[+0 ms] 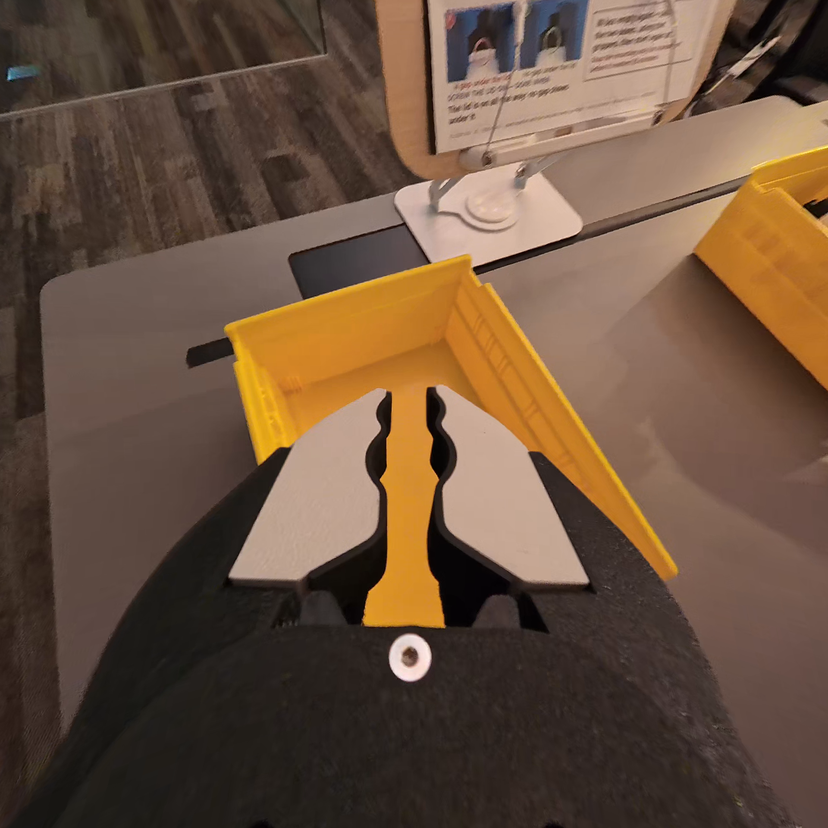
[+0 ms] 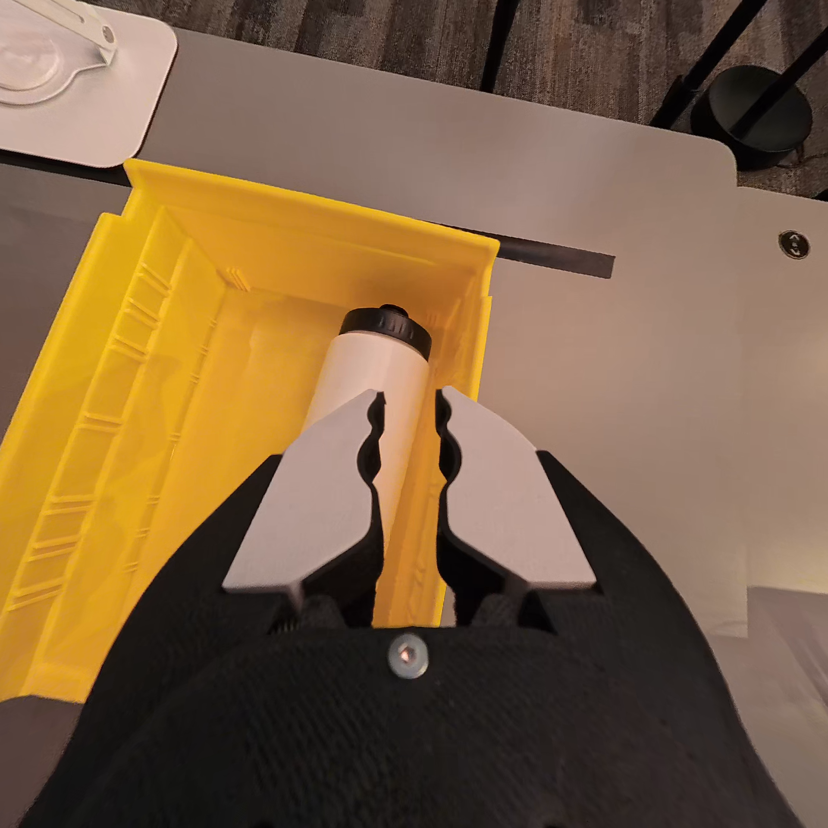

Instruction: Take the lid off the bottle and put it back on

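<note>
A white bottle with a black screw lid lies on its side in a yellow bin, along the bin's right wall, lid pointing away from me. My right gripper hovers above the bottle's body, jaws open a little and empty. My left gripper hangs over a second yellow bin whose visible part holds nothing; its jaws are open a little and hold nothing. The bottle does not show in the left wrist view.
Both bins sit on a grey table. A white stand base holds a board with a printed sheet at the table's far side. The right bin's corner shows in the left wrist view. A black round bin stands on the floor.
</note>
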{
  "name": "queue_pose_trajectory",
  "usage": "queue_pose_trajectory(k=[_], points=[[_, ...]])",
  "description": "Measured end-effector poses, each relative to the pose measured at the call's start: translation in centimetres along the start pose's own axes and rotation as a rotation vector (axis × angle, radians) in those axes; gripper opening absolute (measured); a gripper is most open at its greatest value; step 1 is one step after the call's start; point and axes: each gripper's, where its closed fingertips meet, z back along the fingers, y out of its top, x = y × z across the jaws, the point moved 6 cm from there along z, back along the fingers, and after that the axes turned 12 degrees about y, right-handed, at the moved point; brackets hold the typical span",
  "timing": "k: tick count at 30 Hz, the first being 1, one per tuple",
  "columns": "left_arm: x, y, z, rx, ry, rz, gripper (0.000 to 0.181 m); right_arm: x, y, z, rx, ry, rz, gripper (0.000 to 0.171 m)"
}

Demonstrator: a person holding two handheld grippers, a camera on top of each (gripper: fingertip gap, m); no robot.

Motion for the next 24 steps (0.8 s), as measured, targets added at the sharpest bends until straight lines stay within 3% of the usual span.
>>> queue_pose_trajectory(k=[3,10,19,24], points=[[0.8,1.0,0.8,0.098,-0.062,0.01,0.017,0.6,-1.2,1.5,-0.047,0.043,-0.027,0.023],[1.0,2.3,3.2,0.242,-0.171,0.085,0.026,4.7,-5.7,7.9,0.023,0.061,-0.152,0.029],[1.8,3.2,4.3,0.326,-0.212,0.092,0.028,4.8,-6.0,4.4,-0.067,0.099,-0.152,0.029],[2.5,3.7,5.3,0.366,-0.202,0.061,0.03,5.3,-5.1,6.3,-0.025,0.03,-0.137,0.029]])
